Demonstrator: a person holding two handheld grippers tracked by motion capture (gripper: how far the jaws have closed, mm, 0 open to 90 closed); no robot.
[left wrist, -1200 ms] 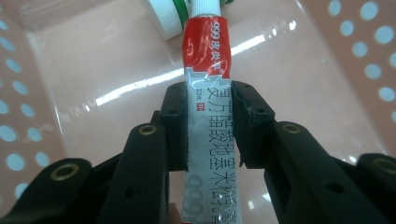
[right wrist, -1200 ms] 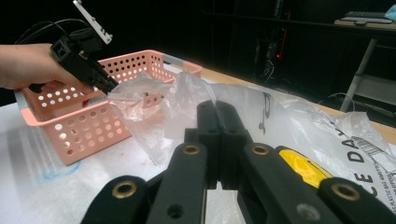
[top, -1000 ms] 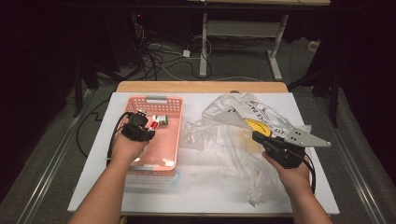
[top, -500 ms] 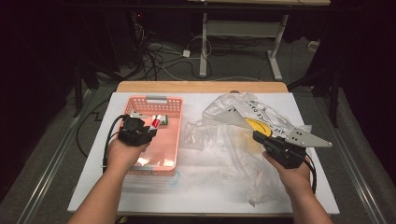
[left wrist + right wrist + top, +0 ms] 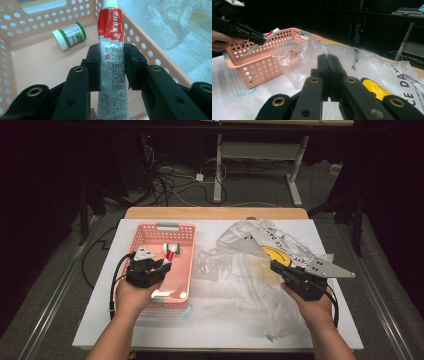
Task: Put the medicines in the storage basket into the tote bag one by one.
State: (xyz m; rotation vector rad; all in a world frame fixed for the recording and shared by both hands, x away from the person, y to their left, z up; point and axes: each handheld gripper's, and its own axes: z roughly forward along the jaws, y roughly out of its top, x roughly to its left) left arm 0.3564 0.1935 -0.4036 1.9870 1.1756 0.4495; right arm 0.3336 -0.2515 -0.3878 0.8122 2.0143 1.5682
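The left forearm reaches in from the bottom of the high view, its hand wrapped around the left hand-held gripper [image 5: 161, 265], which is raised over the pink perforated plastic basket [image 5: 186, 234]. Its jaws are clamped on a red-and-silver squeeze tube with printed characters [image 5: 111, 53], cap end pointing away over the basket; the tube's lower end is cut off behind the jaws. A small white jar with a green lid and label [image 5: 69, 35] lies on its side on the basket floor. The right hand holds the right hand-held gripper [image 5: 328, 65] low over the crumpled clear plastic bag with a yellow patch [image 5: 250, 265] on the white desk [image 5: 220, 327], jaws pressed together on nothing. The bag's print is only partly readable.
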